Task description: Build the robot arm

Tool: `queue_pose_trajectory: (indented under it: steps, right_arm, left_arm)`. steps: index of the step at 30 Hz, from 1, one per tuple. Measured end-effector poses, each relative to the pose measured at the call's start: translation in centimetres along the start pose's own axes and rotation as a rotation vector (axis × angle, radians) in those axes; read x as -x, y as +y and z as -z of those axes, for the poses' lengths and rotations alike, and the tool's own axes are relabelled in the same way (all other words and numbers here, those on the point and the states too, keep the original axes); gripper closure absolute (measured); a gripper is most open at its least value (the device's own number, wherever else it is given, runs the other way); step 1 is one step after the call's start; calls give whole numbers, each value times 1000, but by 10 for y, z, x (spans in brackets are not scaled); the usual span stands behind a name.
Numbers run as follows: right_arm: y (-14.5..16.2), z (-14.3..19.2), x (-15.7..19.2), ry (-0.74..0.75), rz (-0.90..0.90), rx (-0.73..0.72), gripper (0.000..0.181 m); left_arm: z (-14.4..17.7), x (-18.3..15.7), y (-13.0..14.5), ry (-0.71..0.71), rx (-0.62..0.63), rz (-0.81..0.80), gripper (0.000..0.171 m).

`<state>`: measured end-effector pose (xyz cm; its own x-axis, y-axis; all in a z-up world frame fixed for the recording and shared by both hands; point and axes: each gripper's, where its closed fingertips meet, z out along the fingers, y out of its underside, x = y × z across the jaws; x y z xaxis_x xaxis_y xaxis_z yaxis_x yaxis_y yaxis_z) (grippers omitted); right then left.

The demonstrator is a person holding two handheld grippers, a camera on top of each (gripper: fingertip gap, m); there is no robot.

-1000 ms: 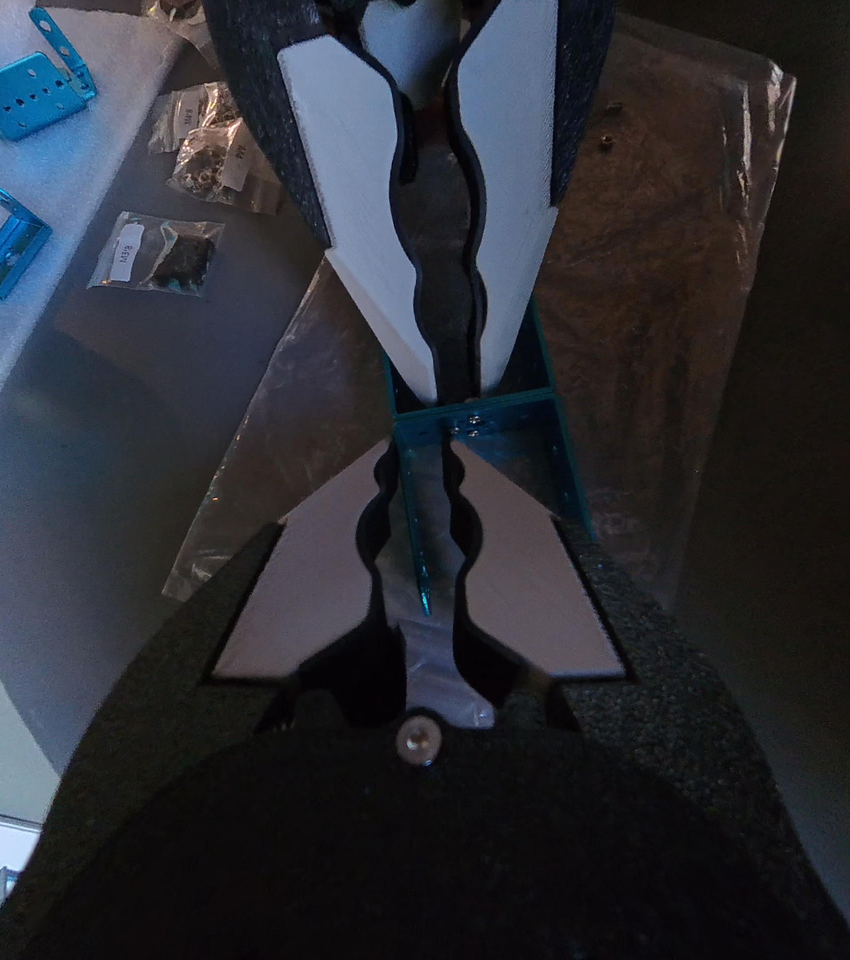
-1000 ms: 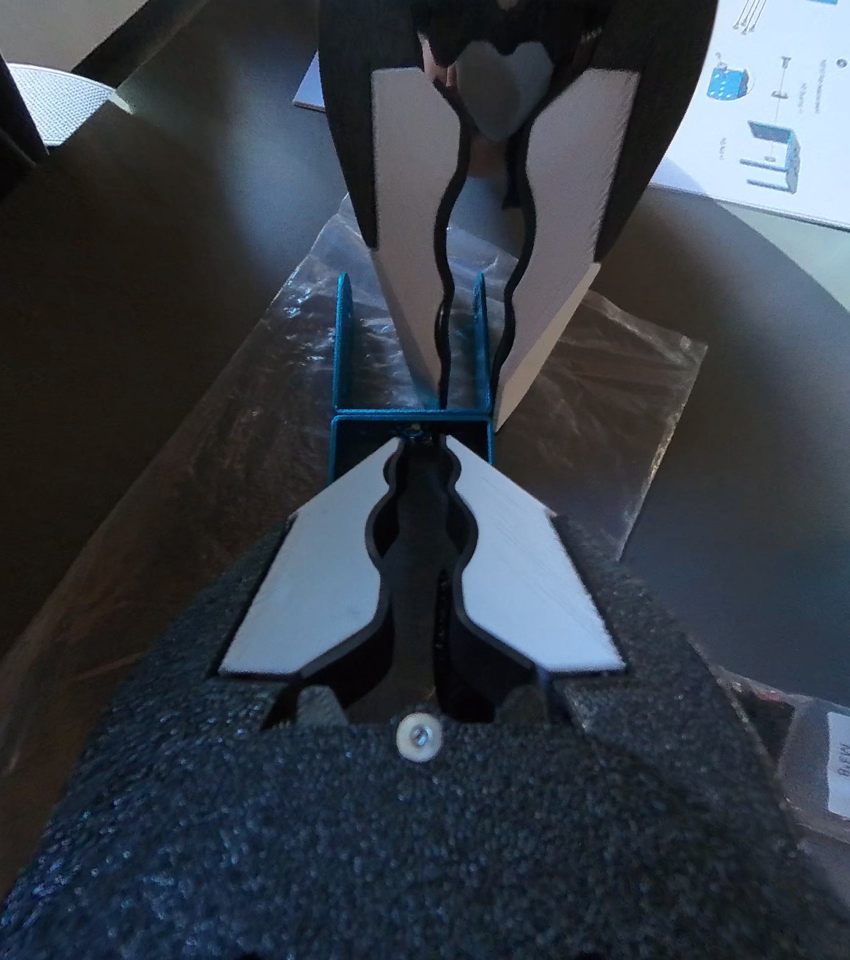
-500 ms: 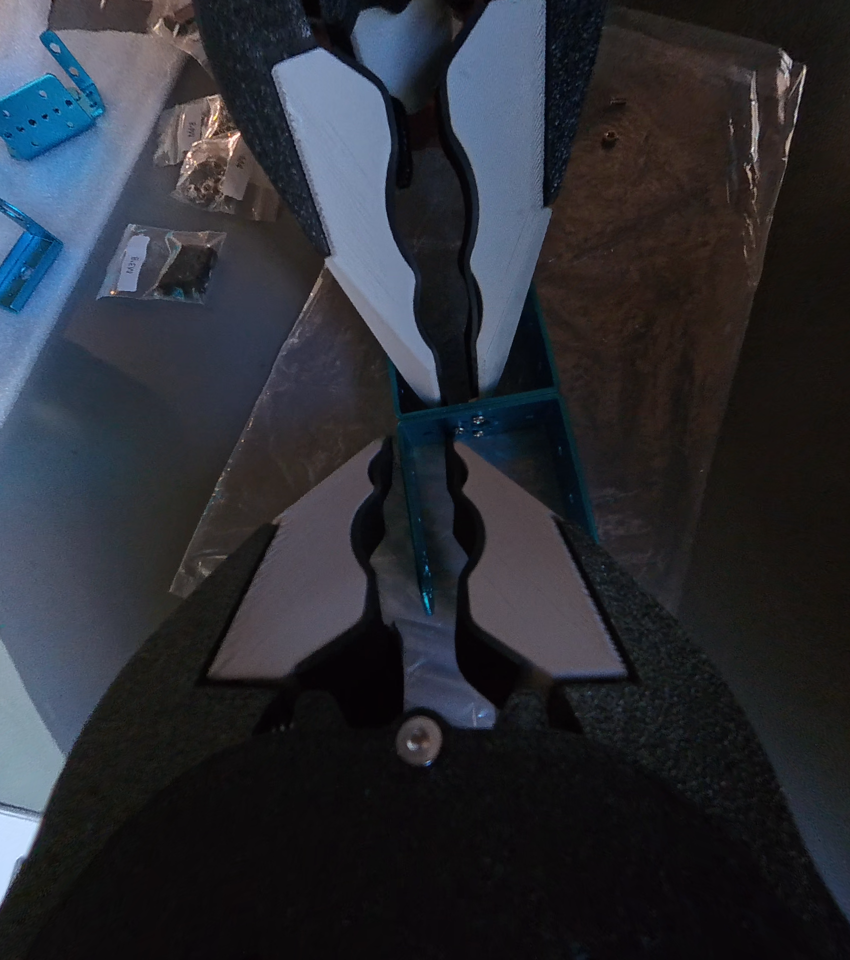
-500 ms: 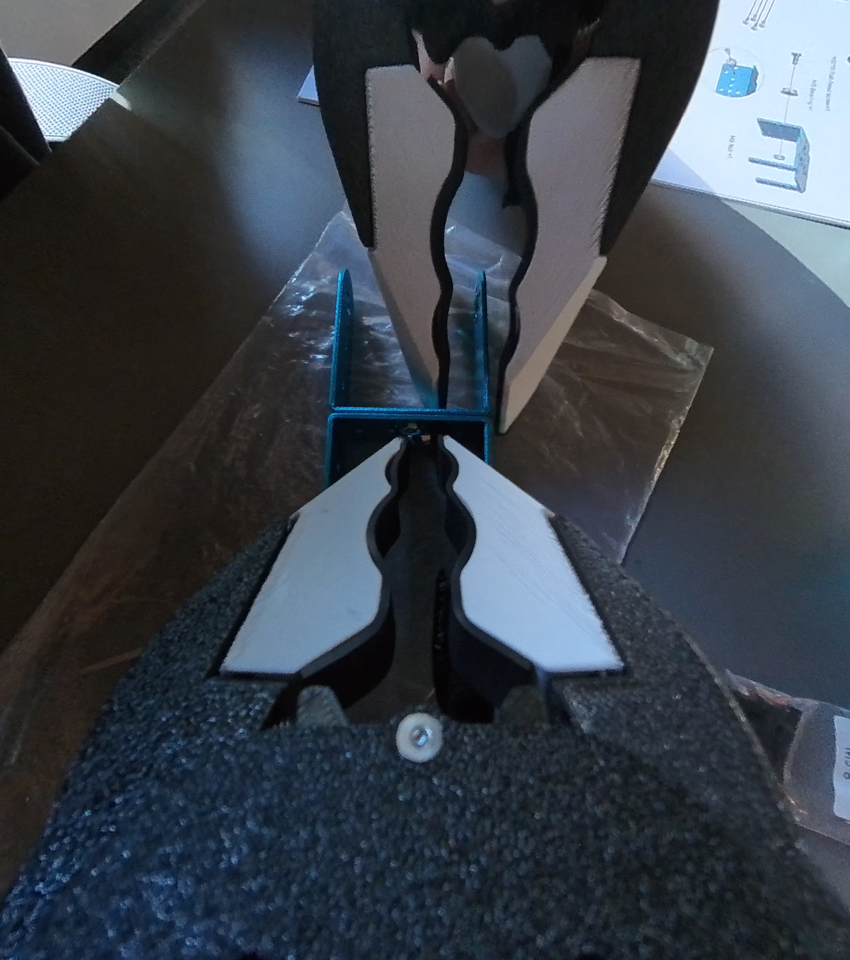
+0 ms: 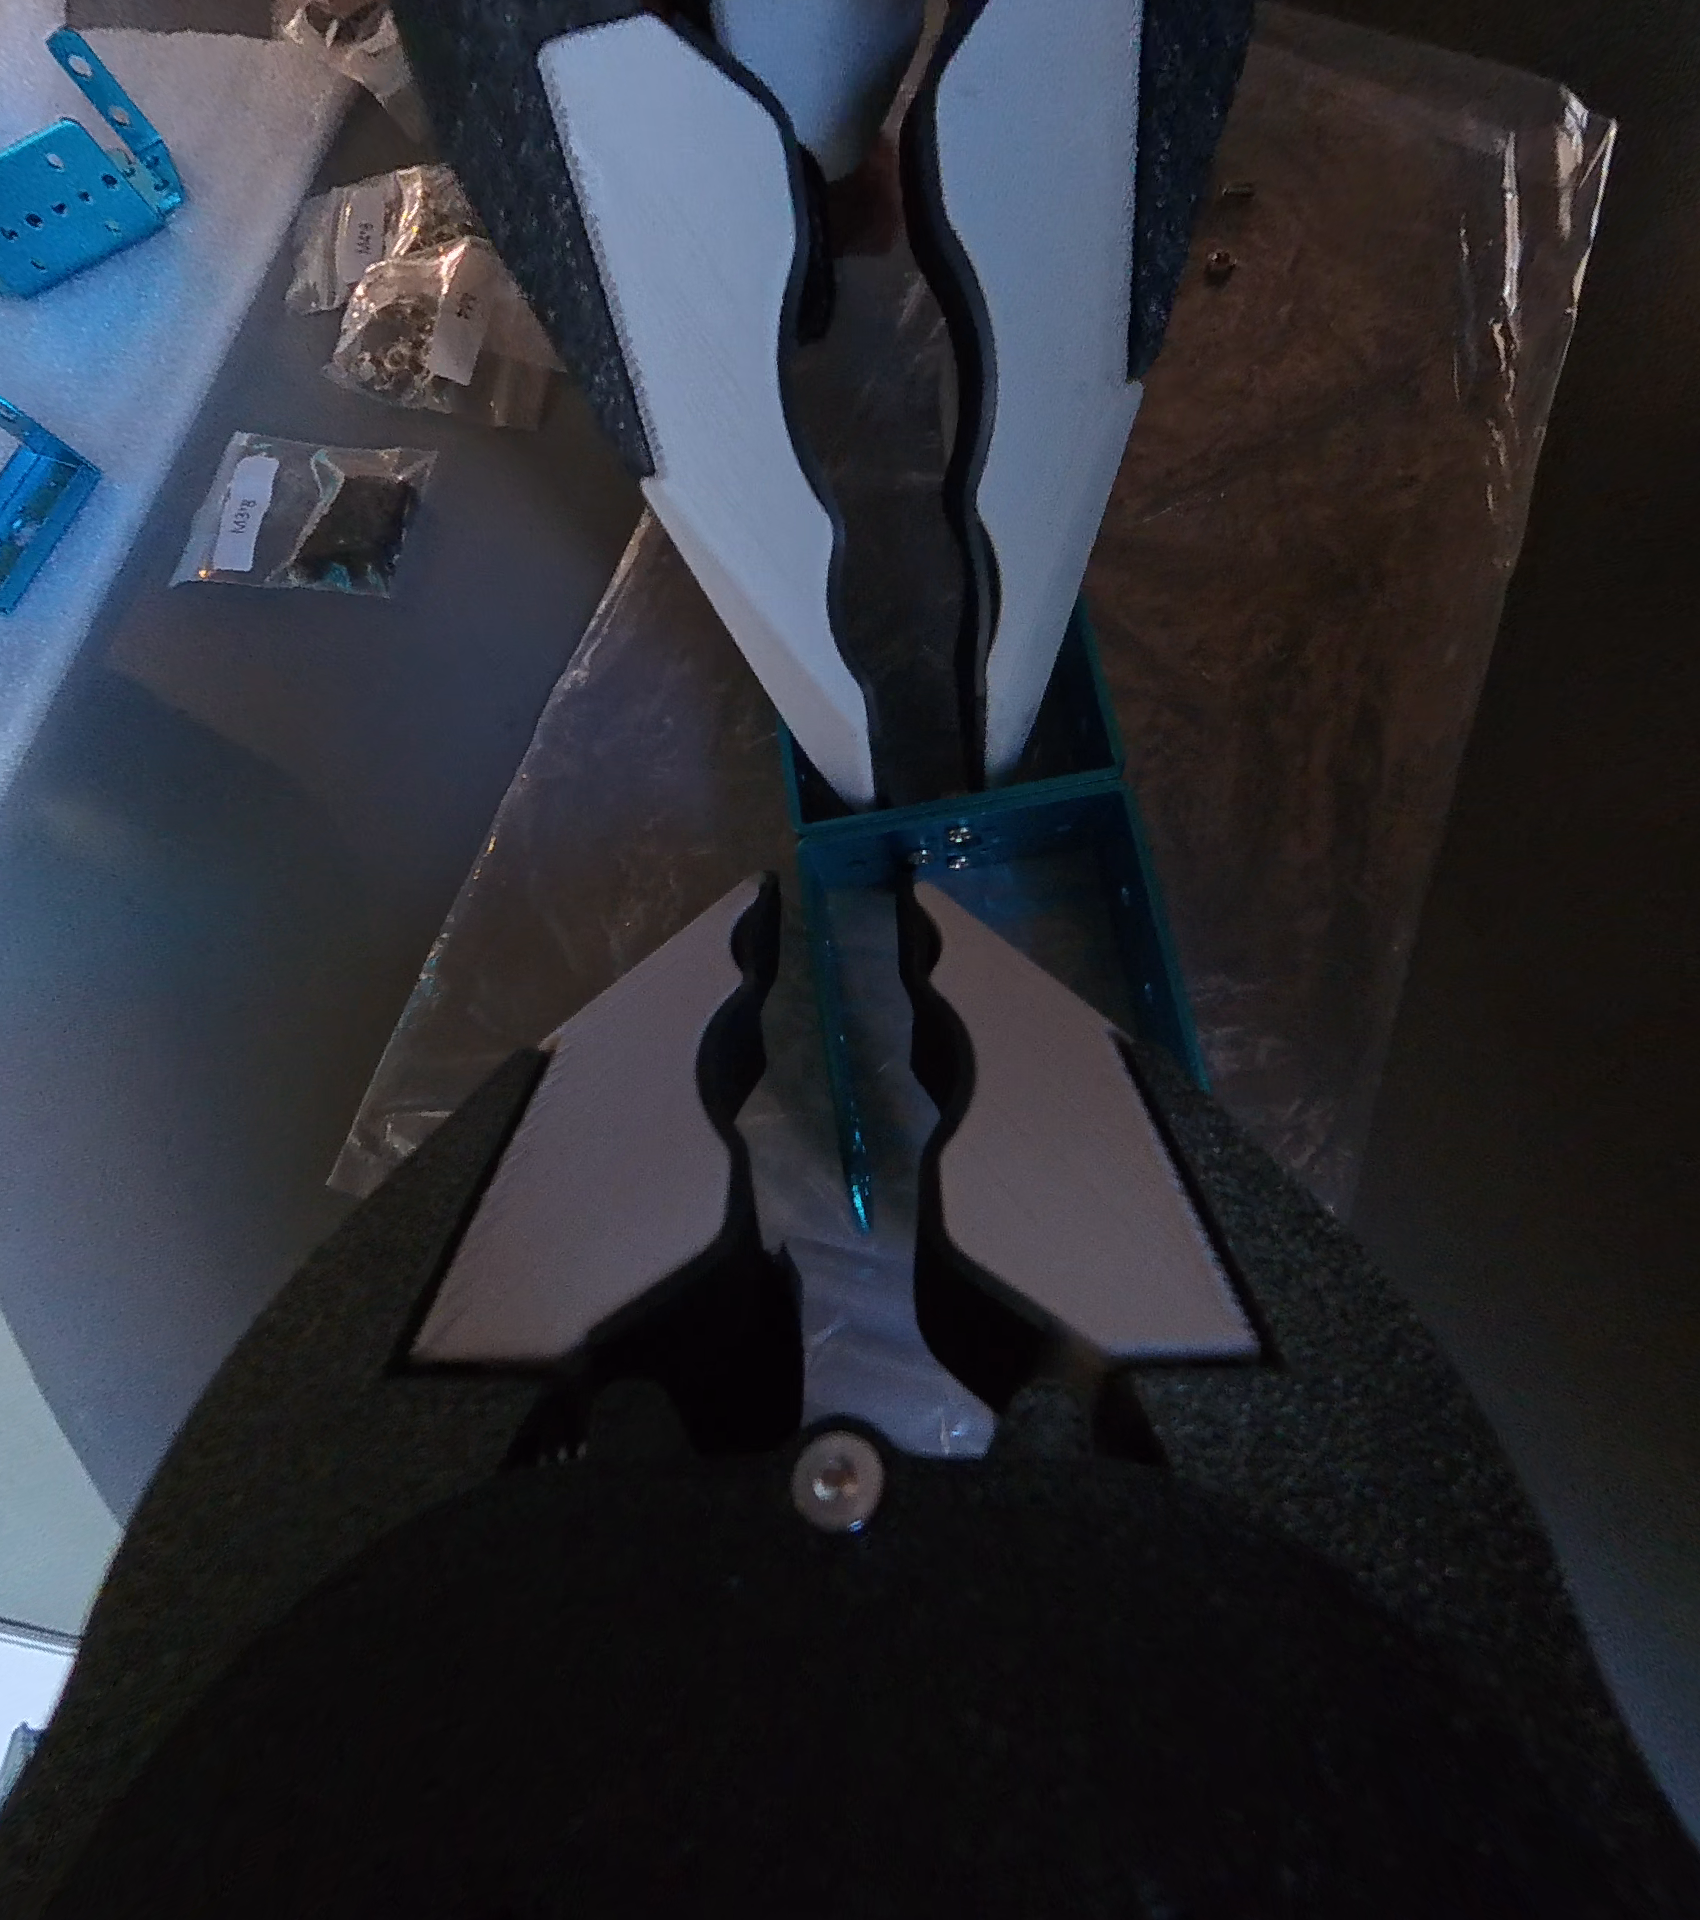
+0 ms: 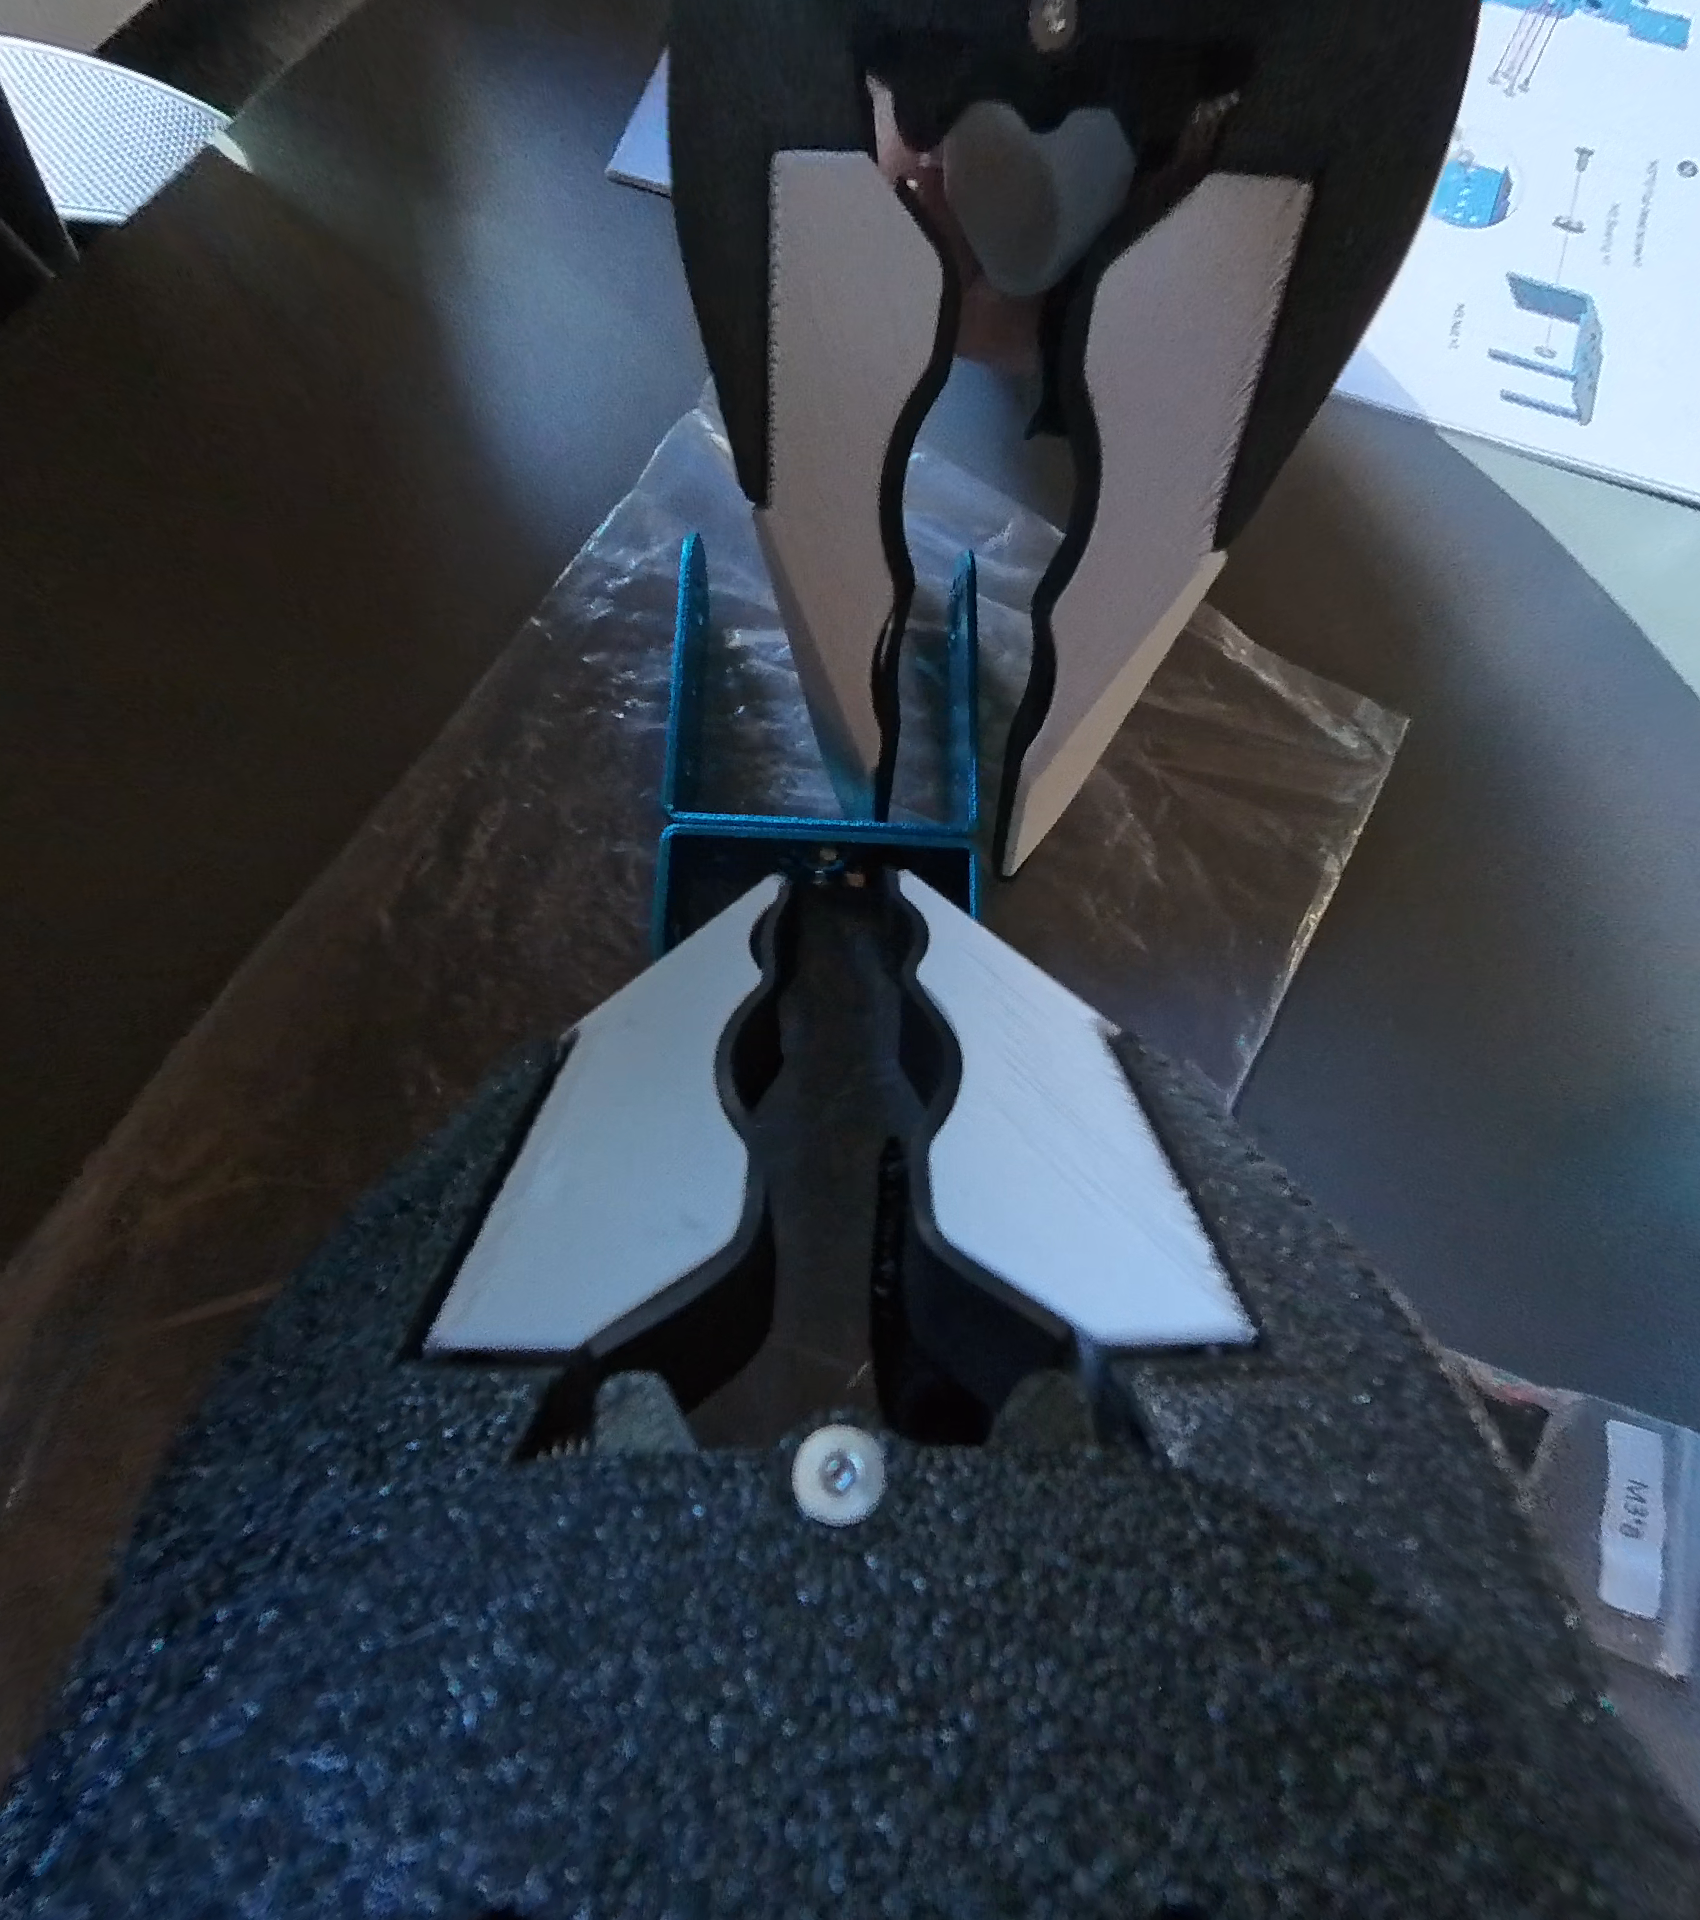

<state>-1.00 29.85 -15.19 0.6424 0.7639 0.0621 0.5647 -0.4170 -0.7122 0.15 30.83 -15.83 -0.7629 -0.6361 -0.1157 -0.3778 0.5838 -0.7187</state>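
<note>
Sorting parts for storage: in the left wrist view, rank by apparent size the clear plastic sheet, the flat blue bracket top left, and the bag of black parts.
1. plastic sheet, by far the largest.
2. blue bracket and bag of black parts: they look alike; I won't rank them.

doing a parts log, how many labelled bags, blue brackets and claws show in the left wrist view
labelled bags: 3
loose blue brackets on the foam: 2 (a blue sliver at the edge is not counted)
joined brackets: 2
claws: 2, left claw and right claw
total: 9
</note>
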Motion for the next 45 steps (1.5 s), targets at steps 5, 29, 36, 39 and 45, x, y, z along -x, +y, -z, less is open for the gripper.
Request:
queue_pose_trajectory:
  steps: [5,29,36,39,45]
  right_arm:
    - [-2,2,1,17,32,8,167]
    - [6,10,-3,57,60,68,170]
    - [10,0,-3,30,18,121,170]
    - [11,-1,-6,19,-16,144,170]
    - [16,2,-4,-15,-20,224,169]
  left_arm:
    - [0,0,0,-5,0,-3,150]
    - [1,-1,-3,12,-17,15,148]
    - [1,-1,-1,16,-8,18,153]
    - [4,0,3,2,9,10,154]
    - [8,1,8,-6,21,4,162]
